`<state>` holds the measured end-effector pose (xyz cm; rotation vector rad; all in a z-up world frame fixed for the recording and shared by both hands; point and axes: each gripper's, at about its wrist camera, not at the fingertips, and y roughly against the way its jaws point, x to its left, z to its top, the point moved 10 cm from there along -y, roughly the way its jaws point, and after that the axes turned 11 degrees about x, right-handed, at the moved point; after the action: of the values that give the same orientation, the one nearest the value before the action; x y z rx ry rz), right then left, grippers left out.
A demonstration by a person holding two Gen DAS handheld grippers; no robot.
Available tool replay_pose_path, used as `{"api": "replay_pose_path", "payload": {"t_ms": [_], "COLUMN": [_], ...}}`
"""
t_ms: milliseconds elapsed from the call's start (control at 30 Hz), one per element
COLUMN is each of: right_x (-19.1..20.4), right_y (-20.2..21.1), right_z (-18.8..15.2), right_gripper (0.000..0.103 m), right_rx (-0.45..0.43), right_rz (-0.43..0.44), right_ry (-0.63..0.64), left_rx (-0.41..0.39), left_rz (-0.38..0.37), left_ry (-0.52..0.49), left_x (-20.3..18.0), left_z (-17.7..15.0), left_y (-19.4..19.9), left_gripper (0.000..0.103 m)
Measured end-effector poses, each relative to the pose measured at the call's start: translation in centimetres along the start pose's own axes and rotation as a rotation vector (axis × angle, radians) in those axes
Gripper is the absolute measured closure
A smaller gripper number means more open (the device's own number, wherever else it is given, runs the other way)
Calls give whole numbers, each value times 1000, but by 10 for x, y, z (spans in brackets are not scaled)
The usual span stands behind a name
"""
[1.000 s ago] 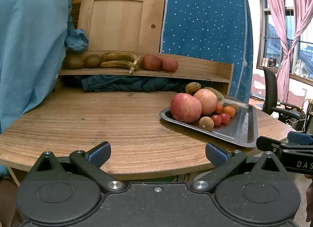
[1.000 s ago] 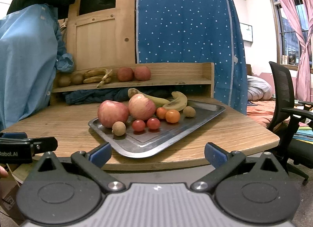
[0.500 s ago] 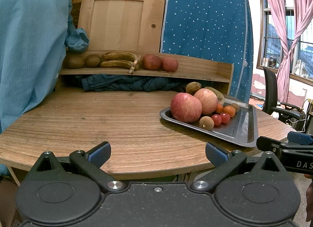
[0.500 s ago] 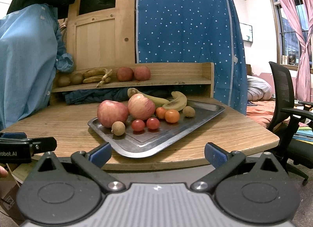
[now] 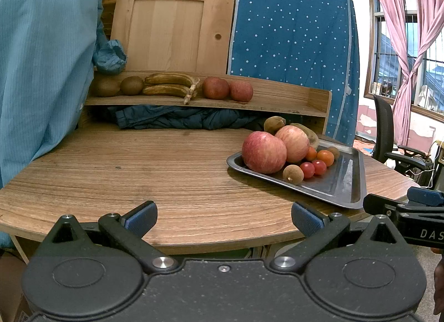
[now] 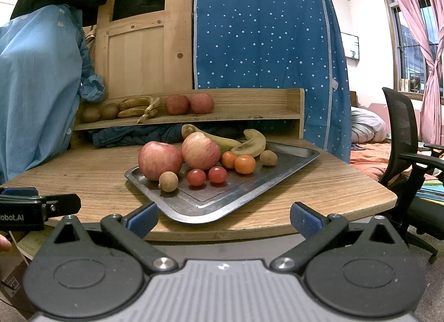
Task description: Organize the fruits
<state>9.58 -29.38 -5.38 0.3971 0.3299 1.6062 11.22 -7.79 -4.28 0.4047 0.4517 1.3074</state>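
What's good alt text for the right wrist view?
A metal tray on a wooden table holds two apples, bananas, tomatoes and small brown fruits, seen past the open, empty right gripper. Behind, a shelf carries kiwis, bananas and apples.

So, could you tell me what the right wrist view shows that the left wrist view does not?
Only the right wrist view shows the two bananas on the tray clearly, plus bedding behind the chair. Only the left wrist view shows the bare stretch of table left of the tray. Both show the tray with two apples, the shelf holding kiwis, bananas and apples, and both grippers open and empty.
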Motion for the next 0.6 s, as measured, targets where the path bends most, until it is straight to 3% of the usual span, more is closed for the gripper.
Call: {"api": "replay_pose_path", "payload": {"t_ms": [600], "right_x": [1], "right_y": [-2], "right_z": [-1], "right_gripper": [0], "right_rx": [3], "right_rz": [8], "right_ry": [5], "left_rx": [0], "left_rz": [0], "left_ry": [1], "left_x": [0], "left_z": [0], "left_y": [0], "left_gripper": [1]}}
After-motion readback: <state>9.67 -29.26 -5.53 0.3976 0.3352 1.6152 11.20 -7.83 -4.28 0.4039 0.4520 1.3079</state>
